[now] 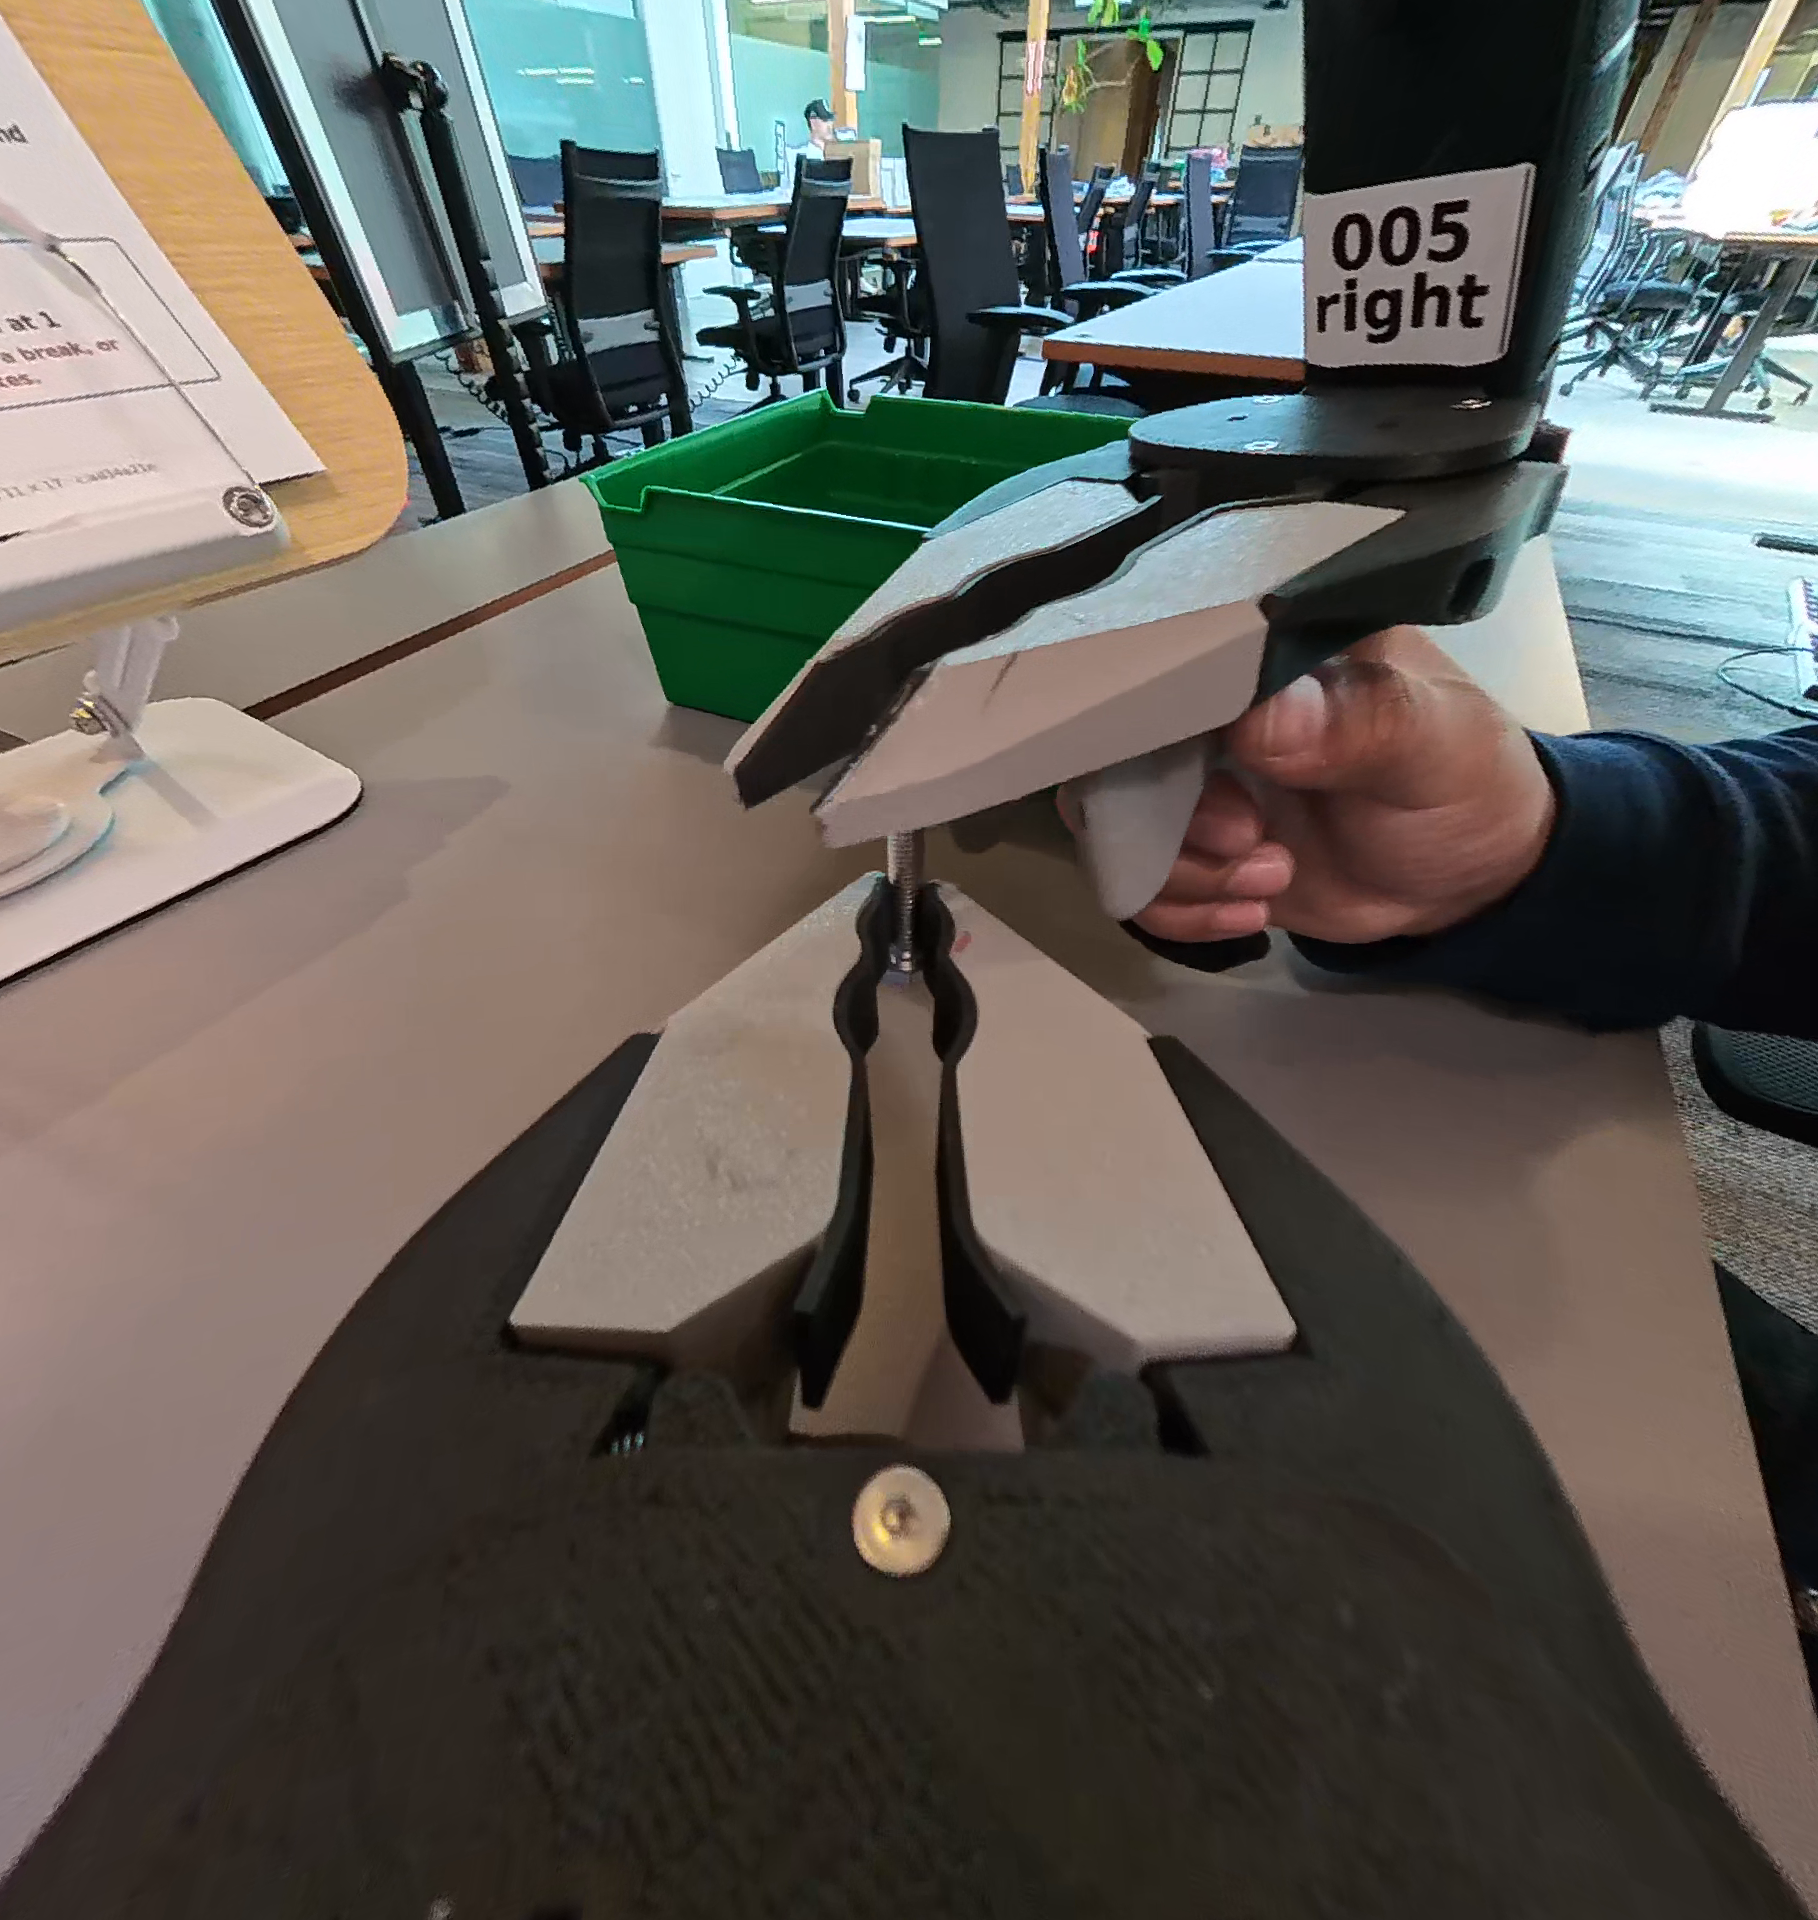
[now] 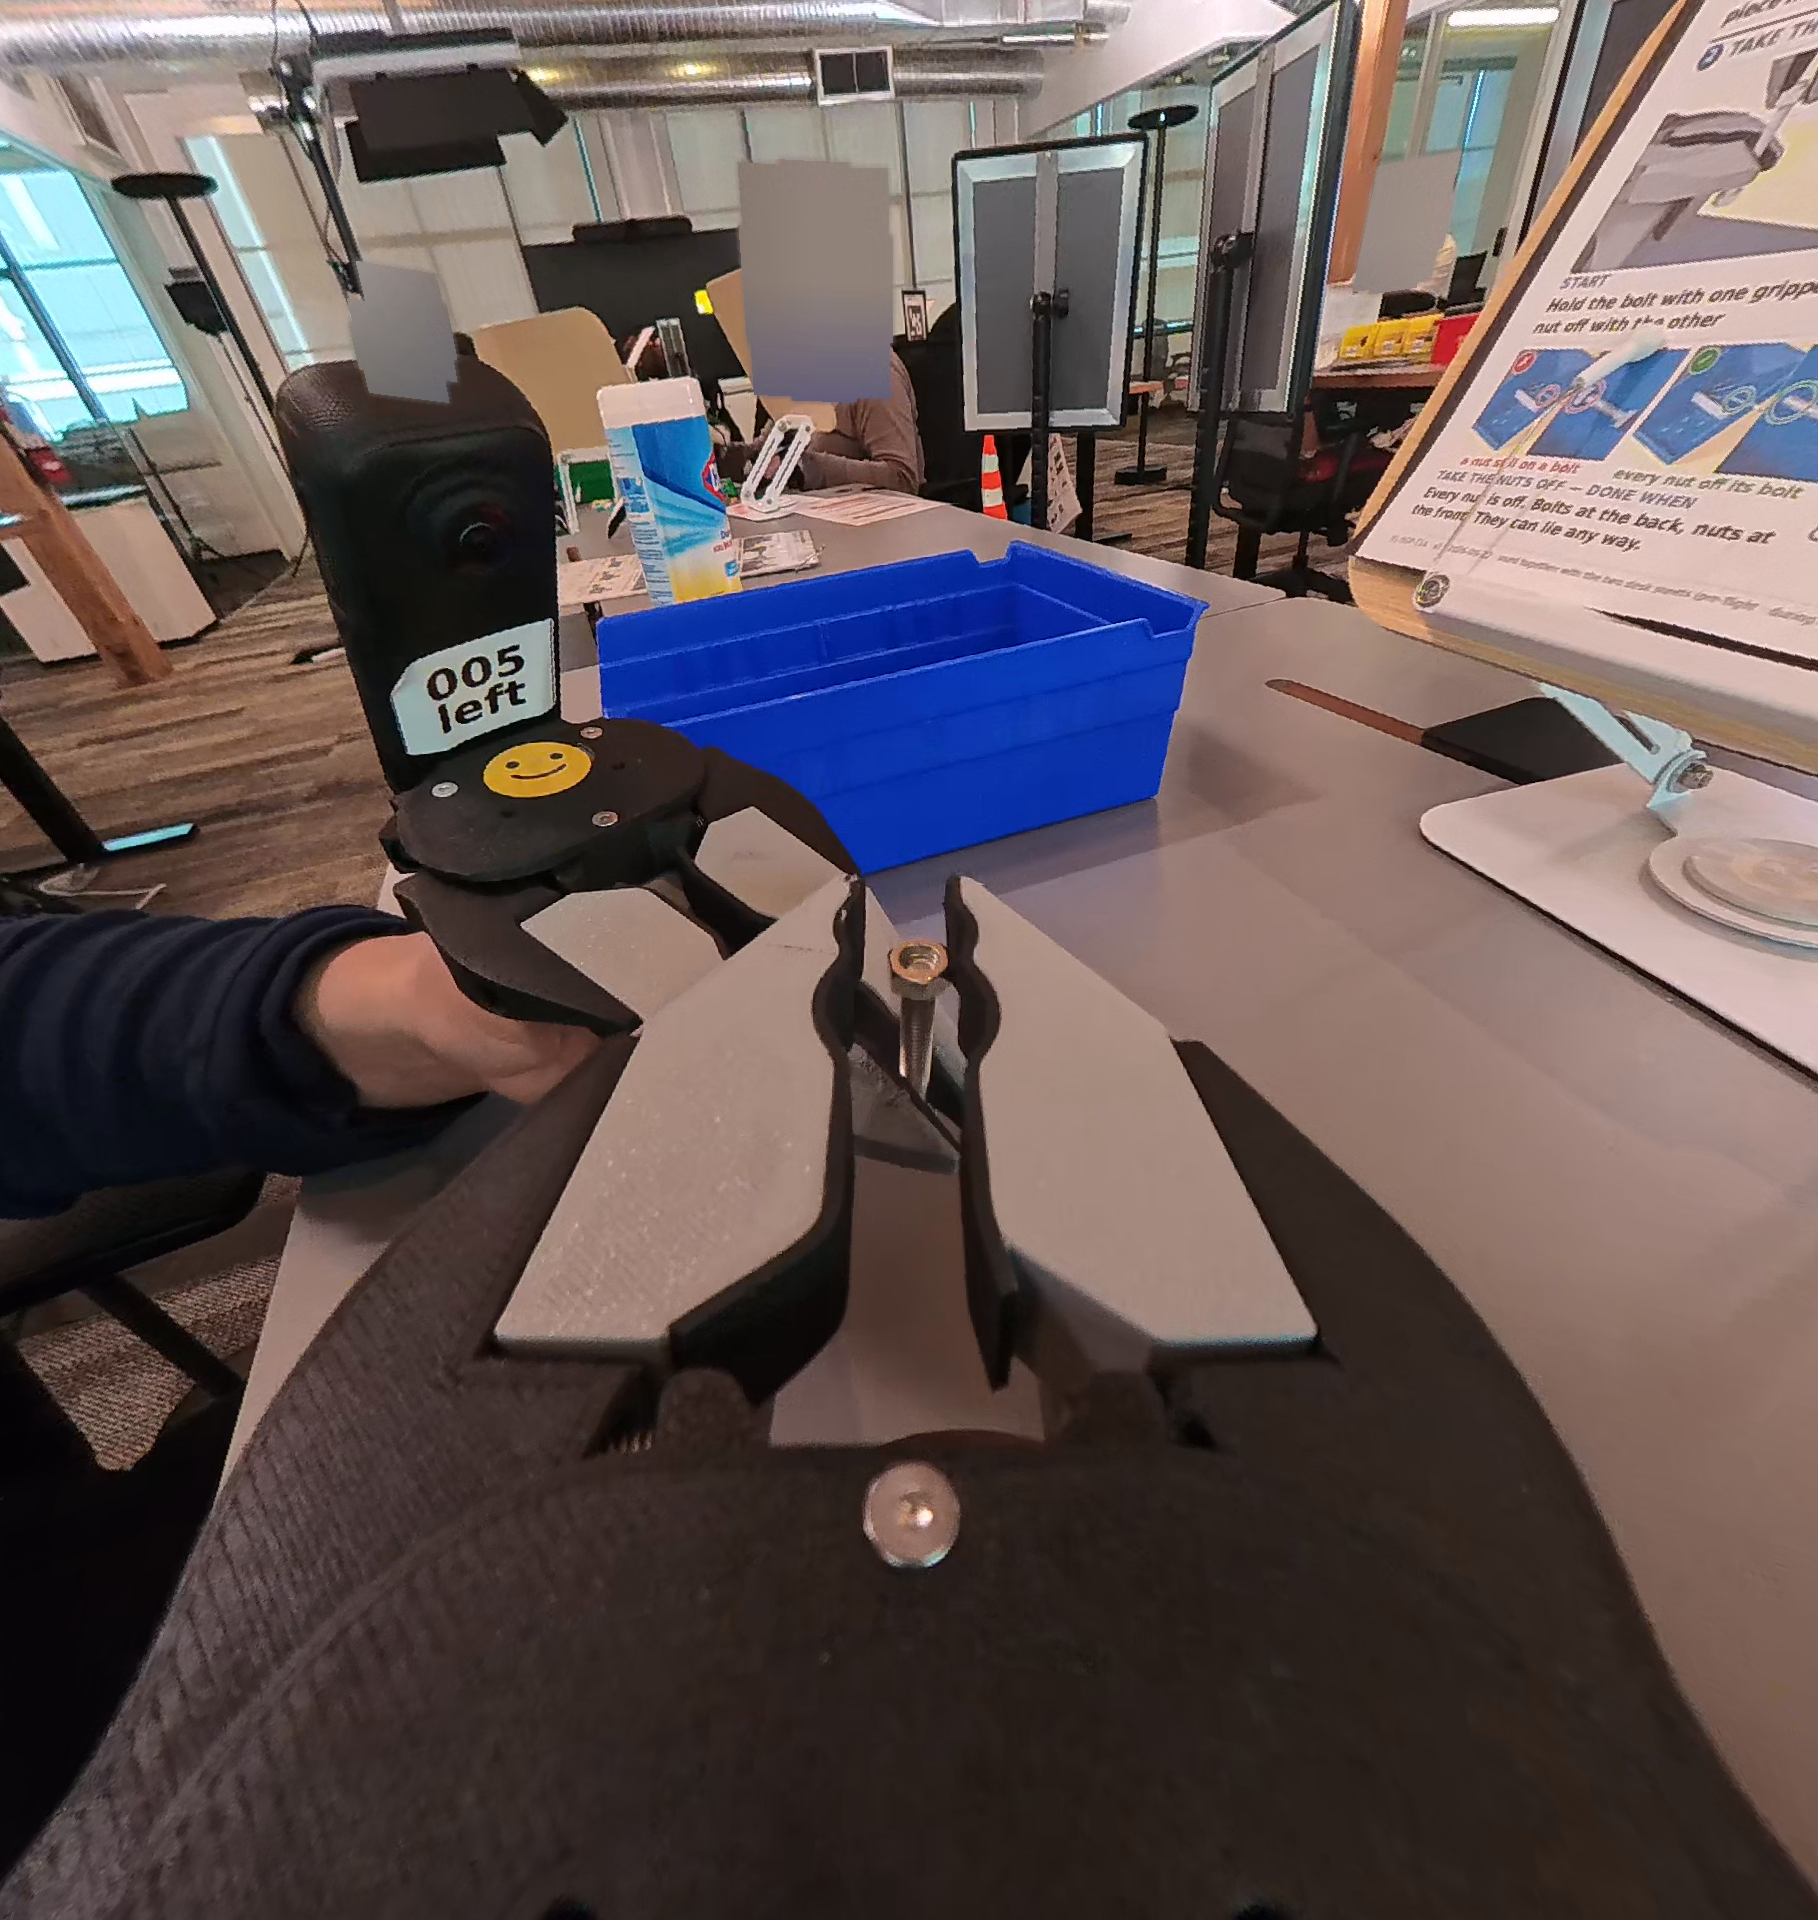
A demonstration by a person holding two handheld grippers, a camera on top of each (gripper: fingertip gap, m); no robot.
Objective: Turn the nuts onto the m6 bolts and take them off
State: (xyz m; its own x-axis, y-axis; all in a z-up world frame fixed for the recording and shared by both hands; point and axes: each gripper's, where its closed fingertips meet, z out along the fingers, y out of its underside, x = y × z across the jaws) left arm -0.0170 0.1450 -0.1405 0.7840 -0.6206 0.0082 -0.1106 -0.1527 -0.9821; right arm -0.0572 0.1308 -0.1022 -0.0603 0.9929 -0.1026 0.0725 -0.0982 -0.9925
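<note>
My left gripper (image 1: 900, 914) is shut on the lower end of a silver bolt (image 1: 900, 857) and holds it upright above the grey table (image 1: 365, 1039). My right gripper (image 1: 780, 795) comes in from the right, over the bolt's top. In the right wrist view, a nut (image 2: 917, 961) sits on the top end of the bolt (image 2: 915, 1039). It is between the right gripper's (image 2: 907, 894) jaws, which stand slightly apart with a small gap on each side. The left gripper's fingers (image 2: 889, 1127) show just below.
A green bin (image 1: 780, 582) stands behind the grippers in the left wrist view. A blue bin (image 2: 915, 748) stands behind them in the right wrist view. An instruction sheet on a white stand (image 2: 1663, 416) is at the table's side, and a wipes canister (image 2: 666, 488) is farther back.
</note>
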